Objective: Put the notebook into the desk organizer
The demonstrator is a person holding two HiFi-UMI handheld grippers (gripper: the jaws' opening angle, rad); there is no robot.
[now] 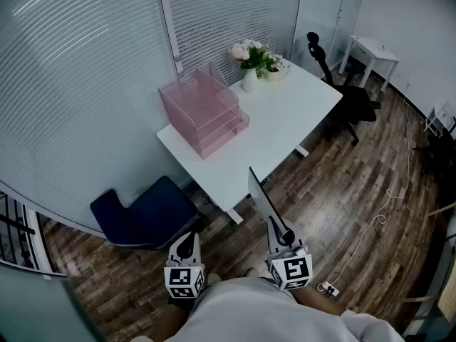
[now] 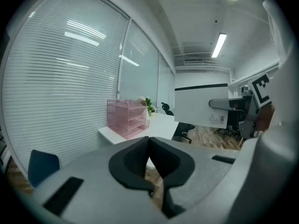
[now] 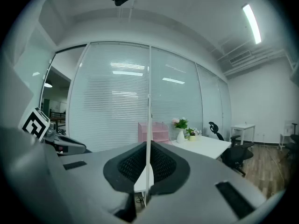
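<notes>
Right side: my right gripper [image 3: 148, 158] has its fingers pressed tight on the bottom of the notebook [image 1: 260, 191].
Left side: my left gripper [image 2: 149, 146] has its fingers pressed together, with nothing between them.
Where the notebook is: it is up in the air in my right gripper, near me, over the floor [image 1: 356, 191]. It is not at the desk [image 1: 285, 112].
How the notebook stands: I see its thin edge. Its long side goes up from my fingers and leans away from me, toward the desk.
Where the desk organizer is: the desk organizer [image 1: 203, 112] is pink and sits on the left part of the desk. It is far from me, ahead and a bit to the left of the notebook, well apart from it.
Which side is nearer: both grippers are far from it. My left one is a little more on its side, but the right one has the notebook.
Next, I think: I must go forward and a bit left, then tip the notebook flat so it fits a shelf.
</notes>
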